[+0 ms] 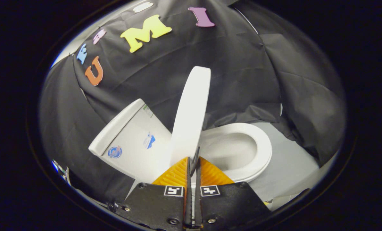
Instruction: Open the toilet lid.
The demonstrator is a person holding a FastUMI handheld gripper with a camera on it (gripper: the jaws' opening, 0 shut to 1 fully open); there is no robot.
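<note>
Just beyond the closed fingers (193,160), the toilet lid (191,115) stands raised.

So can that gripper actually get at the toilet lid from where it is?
Probably yes. The gripper sits right at the lower edge of the raised lid, fingers nearly closed, nothing between them. The lid stands up between tank and open seat.

A white toilet lid (191,112) is standing raised on edge at the centre of the frame, leaning toward the white tank (130,141) at lower left, leaving the seat and bowl (242,150) exposed at right.
</note>
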